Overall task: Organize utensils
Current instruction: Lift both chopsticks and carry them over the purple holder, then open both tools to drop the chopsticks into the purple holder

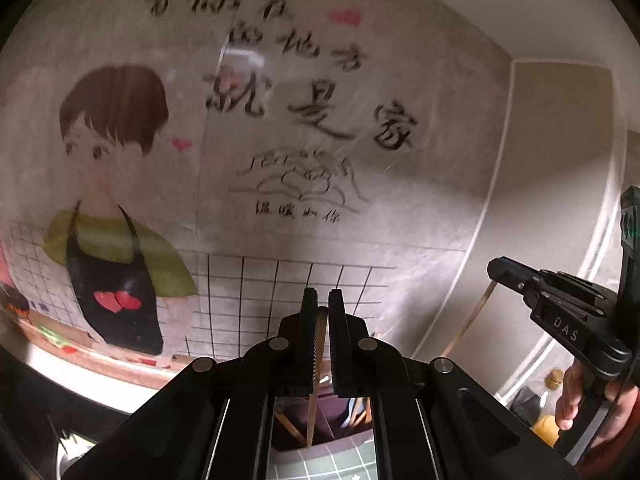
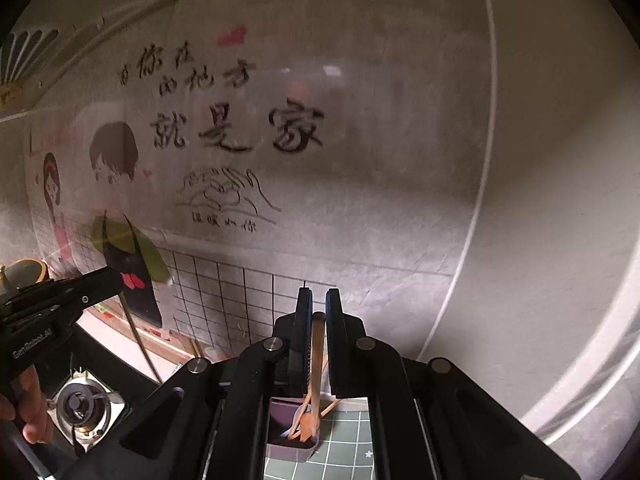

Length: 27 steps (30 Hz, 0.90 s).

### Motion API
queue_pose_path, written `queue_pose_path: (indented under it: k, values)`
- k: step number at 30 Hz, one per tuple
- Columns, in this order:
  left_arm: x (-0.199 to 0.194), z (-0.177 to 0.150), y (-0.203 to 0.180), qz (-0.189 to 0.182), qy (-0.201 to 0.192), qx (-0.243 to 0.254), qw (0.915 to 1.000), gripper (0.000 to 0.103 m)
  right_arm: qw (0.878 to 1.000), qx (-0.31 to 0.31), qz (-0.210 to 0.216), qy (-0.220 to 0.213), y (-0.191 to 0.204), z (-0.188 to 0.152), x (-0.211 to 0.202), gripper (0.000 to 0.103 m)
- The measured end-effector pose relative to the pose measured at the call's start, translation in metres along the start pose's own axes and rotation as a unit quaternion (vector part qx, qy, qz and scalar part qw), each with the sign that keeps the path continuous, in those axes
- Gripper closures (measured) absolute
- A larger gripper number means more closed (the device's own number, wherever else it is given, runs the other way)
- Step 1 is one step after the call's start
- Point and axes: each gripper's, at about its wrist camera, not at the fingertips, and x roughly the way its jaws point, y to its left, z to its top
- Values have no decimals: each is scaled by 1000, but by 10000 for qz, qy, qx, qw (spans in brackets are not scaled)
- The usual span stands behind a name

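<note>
My left gripper point(image 1: 323, 296) is shut on a thin wooden chopstick point(image 1: 316, 364), which hangs down toward a purple divided organizer point(image 1: 334, 416) below. My right gripper point(image 2: 319, 296) is shut on the handle of a wooden utensil point(image 2: 318, 356); its lower end hangs over the organizer point(image 2: 280, 420), where other wooden utensils lie. Both grippers are raised in front of the decorated wall. In the left wrist view the right gripper point(image 1: 494, 270) shows at the right with its stick point(image 1: 470, 316) slanting down. In the right wrist view the left gripper point(image 2: 114, 278) shows at the left with its chopstick point(image 2: 138, 340).
A green grid mat point(image 2: 344, 452) lies under the organizer. A gas burner point(image 2: 80, 404) sits at lower left. Bottles point(image 1: 548, 400) stand in the right corner. A hand point(image 1: 576, 400) grips the right gripper's handle. The wall with cartoon stickers is close ahead.
</note>
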Motion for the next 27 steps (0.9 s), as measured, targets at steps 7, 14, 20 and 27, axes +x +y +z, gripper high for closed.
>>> queue_pose_path:
  k: [7,14,20,27]
  values:
    - [48,-17,13,33,259,-104,9996,98,9990,210,240,306,-1,-18,42,97]
    - [82,-42,21,50,630,-163,9979,98,9968,302,366,639,1,-42,80,97]
    - [106,-66,31,46,1022,-351,9941,98,9932,392,506,970,0,-65,105,97]
    - [123,-88,37,81,1334,-414,9902,98,9906,405,517,1202,3,-92,124,97]
